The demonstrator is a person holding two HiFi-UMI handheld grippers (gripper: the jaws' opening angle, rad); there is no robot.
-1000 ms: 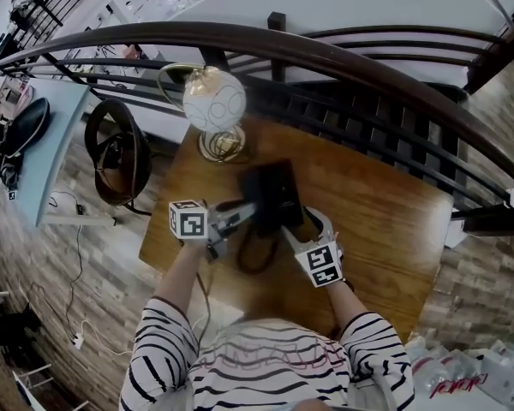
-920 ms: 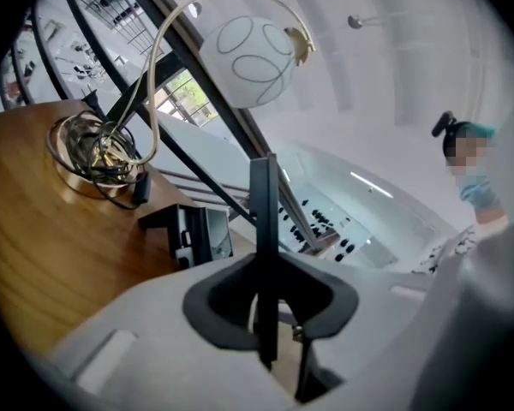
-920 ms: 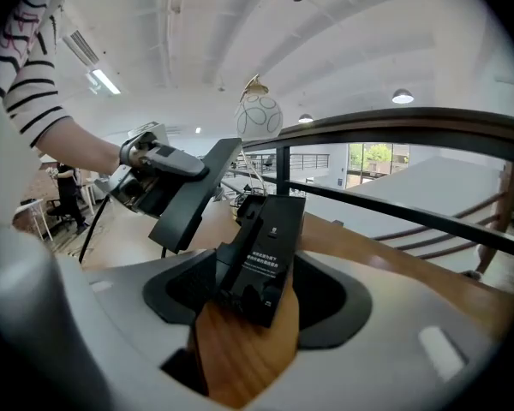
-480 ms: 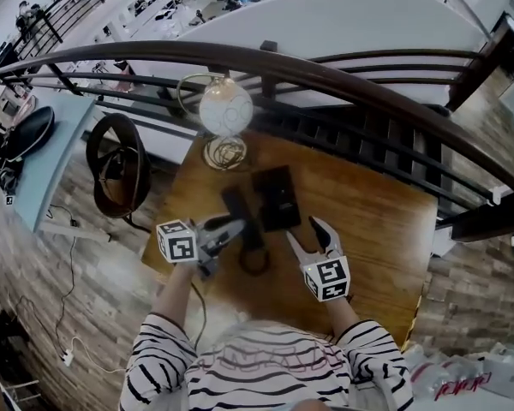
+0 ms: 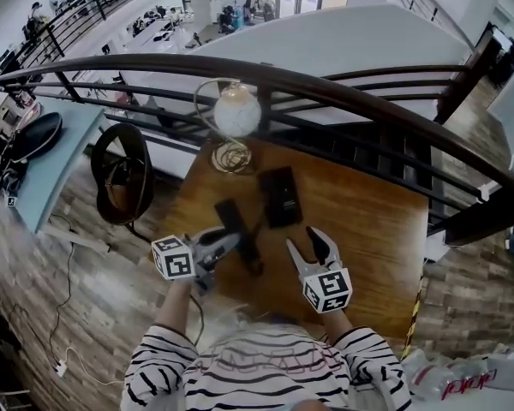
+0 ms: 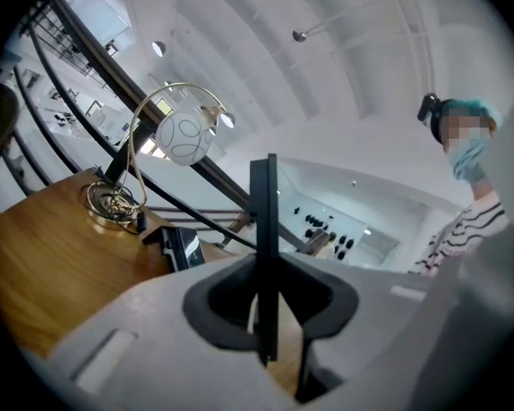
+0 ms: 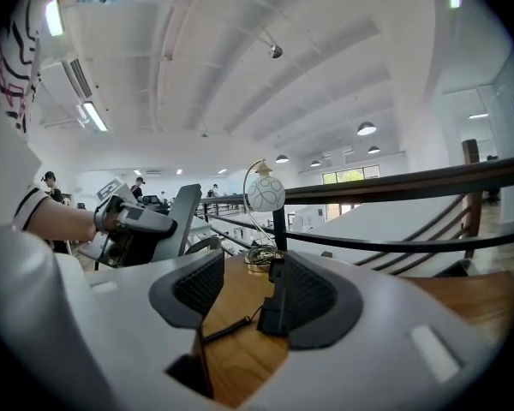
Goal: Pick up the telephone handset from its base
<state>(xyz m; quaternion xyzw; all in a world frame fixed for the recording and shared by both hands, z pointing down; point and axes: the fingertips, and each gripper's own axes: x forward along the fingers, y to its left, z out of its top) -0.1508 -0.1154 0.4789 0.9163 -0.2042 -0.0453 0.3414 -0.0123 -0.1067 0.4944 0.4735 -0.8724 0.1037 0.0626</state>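
Two grippers work here: our left gripper (image 5: 231, 243) pinches the black handset (image 5: 232, 218), apparently lifted clear of its base (image 5: 281, 197), while our right gripper (image 5: 306, 245), jaws just narrowing, gapes empty.

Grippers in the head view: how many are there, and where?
2. The left gripper, lower left, is shut on the telephone handset. The right gripper, lower right, is open and grips nothing; its jaws have just been closing. None seems hidden.

Left gripper (image 5: 230, 241) level, clamped on the handset (image 5: 236, 223); right gripper (image 5: 306, 245) jaws apart, just been closing, nothing between them.
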